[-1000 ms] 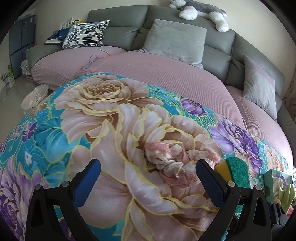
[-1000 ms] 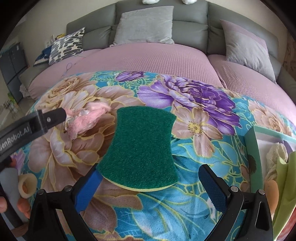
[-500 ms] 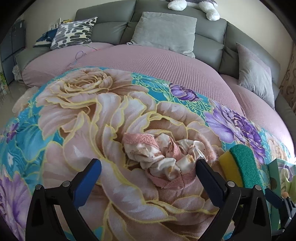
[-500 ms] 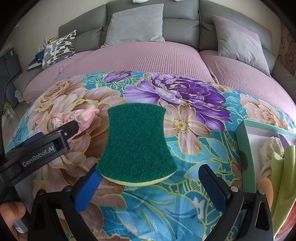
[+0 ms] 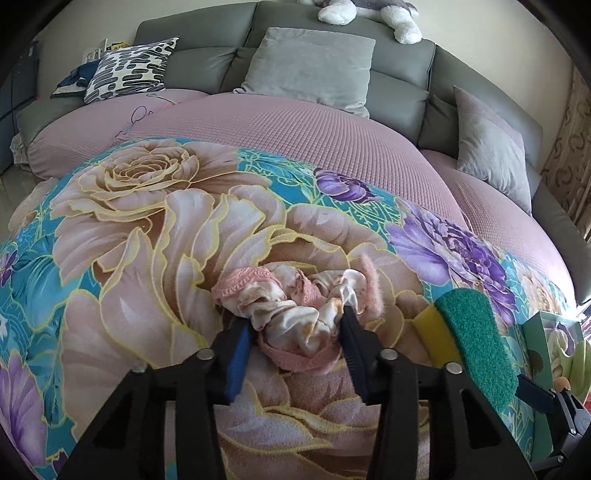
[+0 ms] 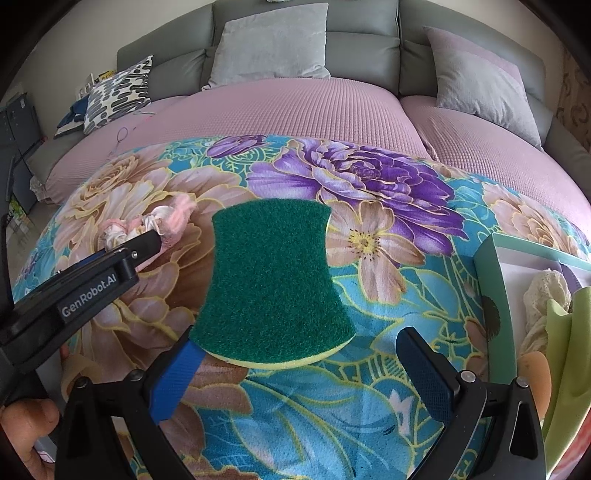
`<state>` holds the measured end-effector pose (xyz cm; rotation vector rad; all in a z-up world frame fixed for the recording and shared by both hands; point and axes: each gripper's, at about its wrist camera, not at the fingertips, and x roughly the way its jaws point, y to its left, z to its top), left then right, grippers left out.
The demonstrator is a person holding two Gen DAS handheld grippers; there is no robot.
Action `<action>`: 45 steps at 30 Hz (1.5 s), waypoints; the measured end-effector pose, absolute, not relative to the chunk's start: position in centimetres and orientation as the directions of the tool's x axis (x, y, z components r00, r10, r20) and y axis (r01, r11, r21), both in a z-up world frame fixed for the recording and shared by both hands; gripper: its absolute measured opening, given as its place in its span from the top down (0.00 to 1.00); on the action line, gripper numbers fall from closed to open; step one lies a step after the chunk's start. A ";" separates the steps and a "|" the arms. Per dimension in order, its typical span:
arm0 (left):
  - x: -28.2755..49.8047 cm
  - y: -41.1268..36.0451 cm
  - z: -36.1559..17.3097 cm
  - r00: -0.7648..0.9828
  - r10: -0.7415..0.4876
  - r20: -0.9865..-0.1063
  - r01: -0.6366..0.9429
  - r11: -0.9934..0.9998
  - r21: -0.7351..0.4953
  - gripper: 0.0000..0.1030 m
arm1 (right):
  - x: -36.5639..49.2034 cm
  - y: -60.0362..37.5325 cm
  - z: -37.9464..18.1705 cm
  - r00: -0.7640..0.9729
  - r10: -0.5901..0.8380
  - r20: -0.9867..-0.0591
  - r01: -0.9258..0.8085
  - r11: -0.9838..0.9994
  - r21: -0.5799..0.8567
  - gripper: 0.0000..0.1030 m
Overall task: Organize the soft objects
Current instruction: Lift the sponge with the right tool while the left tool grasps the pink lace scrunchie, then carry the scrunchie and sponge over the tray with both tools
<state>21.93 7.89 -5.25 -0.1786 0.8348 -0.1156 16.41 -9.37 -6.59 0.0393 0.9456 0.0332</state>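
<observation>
A bundle of pink and cream scrunchies lies on the floral blanket. My left gripper has its jaws closing on the bundle, and both pads press into the fabric. From the right wrist view, one of the left gripper's fingers reaches into the same scrunchies. A green sponge with a yellow underside sits tilted ahead of my right gripper. One of its corners rests over the left blue pad. That gripper is open and its right pad stands clear of the sponge. The sponge also shows at the right of the left wrist view.
A teal box holding cloths stands at the right edge of the blanket. Behind is a grey sofa with a pink cover, grey cushions, a patterned pillow and a plush toy. A person's hand holds the left gripper.
My left gripper came forward and down onto the scrunchies, and its jaws narrowed from wide open to pressing on the bundle. The right gripper and the sponge stayed as they were.
</observation>
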 end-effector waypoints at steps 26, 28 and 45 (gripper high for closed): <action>19.8 9.1 -2.0 0.655 -0.167 -0.737 -0.029 0.969 -0.245 0.83 | 17.0 -9.0 -7.3 0.636 0.050 -0.770 -0.040 0.999 0.032 0.00; 19.4 9.2 -1.8 0.650 -0.161 -0.742 -0.040 0.969 -0.245 0.83 | 17.0 -9.1 -7.2 0.641 0.058 -0.765 -0.045 0.998 0.038 0.01; 16.2 7.3 1.1 0.674 -0.171 -0.719 0.002 0.973 -0.230 0.82 | 15.1 -9.9 -4.7 0.687 0.114 -0.717 -0.076 0.994 0.085 0.27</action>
